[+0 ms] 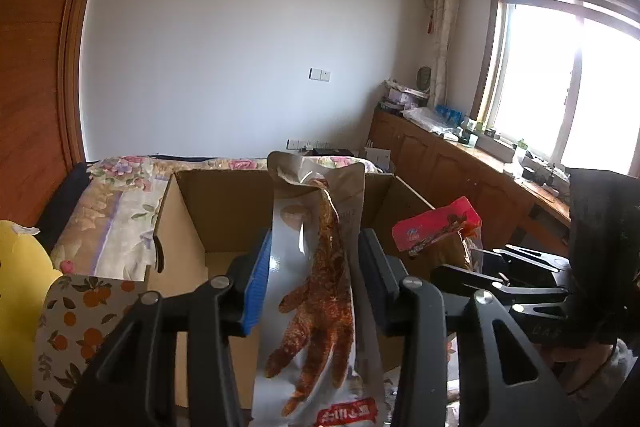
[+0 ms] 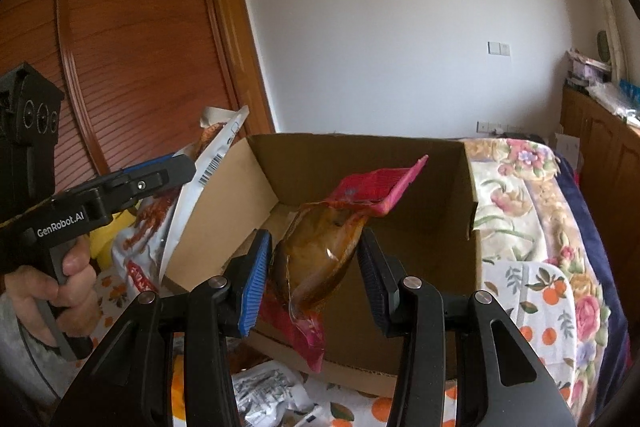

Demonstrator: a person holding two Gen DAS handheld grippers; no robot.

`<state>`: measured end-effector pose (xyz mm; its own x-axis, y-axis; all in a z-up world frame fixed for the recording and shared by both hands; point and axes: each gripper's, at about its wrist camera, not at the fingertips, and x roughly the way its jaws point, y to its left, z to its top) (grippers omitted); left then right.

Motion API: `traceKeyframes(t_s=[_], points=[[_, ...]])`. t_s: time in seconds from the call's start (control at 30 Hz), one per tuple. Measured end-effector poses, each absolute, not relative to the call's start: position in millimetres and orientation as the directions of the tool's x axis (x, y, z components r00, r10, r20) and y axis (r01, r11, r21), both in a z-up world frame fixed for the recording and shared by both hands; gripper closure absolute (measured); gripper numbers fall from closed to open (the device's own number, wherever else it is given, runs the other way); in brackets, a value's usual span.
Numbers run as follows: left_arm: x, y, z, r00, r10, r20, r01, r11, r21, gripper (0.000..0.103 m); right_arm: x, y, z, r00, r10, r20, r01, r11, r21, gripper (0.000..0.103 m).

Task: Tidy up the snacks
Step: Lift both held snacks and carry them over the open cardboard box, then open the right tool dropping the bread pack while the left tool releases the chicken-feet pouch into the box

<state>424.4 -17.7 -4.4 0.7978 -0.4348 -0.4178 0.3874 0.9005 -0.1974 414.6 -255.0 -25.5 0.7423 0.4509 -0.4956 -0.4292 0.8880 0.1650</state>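
Holding snack packets, cardboard box beyond

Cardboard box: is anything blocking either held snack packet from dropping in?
Nothing visible. The cardboard box is open-topped. The red packet in the right gripper and the white packet in the left gripper hang at its near edge.
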Motion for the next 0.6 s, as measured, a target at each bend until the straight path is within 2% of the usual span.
traceKeyframes(t_s=[0.2, 0.5, 0.6], points=[[435, -19, -8, 0.793, -0.406, -0.455, 0.36, 0.914, -0.189, 0.056, 418, -250, -29, 0.75, 0.414, -0.515, -0.4, 0.905, 0.145, 0.059], [464, -20, -20, 0.713, -0.402, -0.575, 0.332, 0.915, -0.229, 0.05, 429, -246, -40, 0.719, 0.396, -0.571, -0.386, 0.911, 0.144, 0.058], [464, -23, -18, 0.713, -0.374, -0.593, 0.321, 0.926, -0.198, 0.049, 428, -246, -40, 0.717, 0.396, -0.573, -0.393, 0.909, 0.136, 0.05]])
